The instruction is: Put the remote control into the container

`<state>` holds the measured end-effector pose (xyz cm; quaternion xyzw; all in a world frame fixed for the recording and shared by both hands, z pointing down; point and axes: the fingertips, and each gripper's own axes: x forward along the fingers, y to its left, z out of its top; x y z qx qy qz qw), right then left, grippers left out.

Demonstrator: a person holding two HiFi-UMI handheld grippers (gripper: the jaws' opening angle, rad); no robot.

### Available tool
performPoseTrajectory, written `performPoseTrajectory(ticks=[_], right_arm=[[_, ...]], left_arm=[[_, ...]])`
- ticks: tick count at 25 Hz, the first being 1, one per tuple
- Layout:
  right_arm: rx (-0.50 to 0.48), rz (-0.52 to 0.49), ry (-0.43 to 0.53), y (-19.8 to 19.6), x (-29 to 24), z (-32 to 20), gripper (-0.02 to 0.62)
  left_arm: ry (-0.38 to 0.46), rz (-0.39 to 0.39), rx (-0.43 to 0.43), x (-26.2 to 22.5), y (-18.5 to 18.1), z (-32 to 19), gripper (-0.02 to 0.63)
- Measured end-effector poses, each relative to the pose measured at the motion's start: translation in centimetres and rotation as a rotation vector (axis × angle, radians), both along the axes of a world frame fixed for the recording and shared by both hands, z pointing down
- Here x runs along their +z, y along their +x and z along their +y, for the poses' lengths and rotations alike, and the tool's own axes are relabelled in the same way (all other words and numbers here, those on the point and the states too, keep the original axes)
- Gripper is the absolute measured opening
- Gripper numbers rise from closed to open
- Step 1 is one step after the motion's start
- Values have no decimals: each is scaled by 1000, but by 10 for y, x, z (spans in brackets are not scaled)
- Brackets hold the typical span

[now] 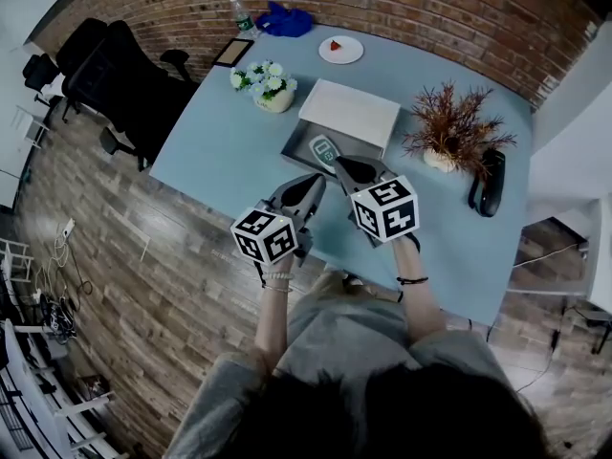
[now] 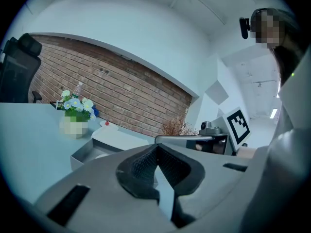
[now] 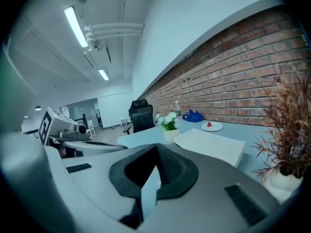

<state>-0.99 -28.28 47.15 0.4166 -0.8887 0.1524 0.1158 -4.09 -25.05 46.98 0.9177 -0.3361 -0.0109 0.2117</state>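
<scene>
The remote control [image 1: 323,151], pale with teal buttons, lies inside the open grey container [image 1: 298,144] on the light blue table [image 1: 220,151]. A white lid [image 1: 350,113] rests across the container's far side. My right gripper [image 1: 341,164] is shut with nothing between its pads; its tips are just right of the remote. My left gripper [image 1: 316,184] hovers nearer the table's front edge, also shut and empty. The left gripper view shows shut jaws [image 2: 155,147], the grey container [image 2: 83,152] and the lid [image 2: 121,138] beyond. The right gripper view shows shut jaws [image 3: 156,147] and the lid [image 3: 211,144].
A pot of white flowers [image 1: 268,86] stands left of the container. To the right are a dried reddish plant [image 1: 449,127] and a black handset [image 1: 490,182]. A plate [image 1: 340,50], blue cloth [image 1: 284,19], bottle [image 1: 241,12] and frame [image 1: 233,53] line the back. A black office chair [image 1: 115,75] stands left.
</scene>
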Motion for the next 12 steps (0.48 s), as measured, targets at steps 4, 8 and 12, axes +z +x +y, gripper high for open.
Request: performPoseTrajectory(ticks=[4, 8, 12], right_arm=[[6, -7, 35, 4, -9, 11, -2], [-2, 2, 73, 7, -13, 21, -2], [-11, -27, 111, 8, -22, 28, -2]], left_arm=[[19, 1, 1, -7, 4, 9, 3], [38, -1, 1, -11, 8, 17, 3], [62, -4, 0, -18, 10, 23, 3]])
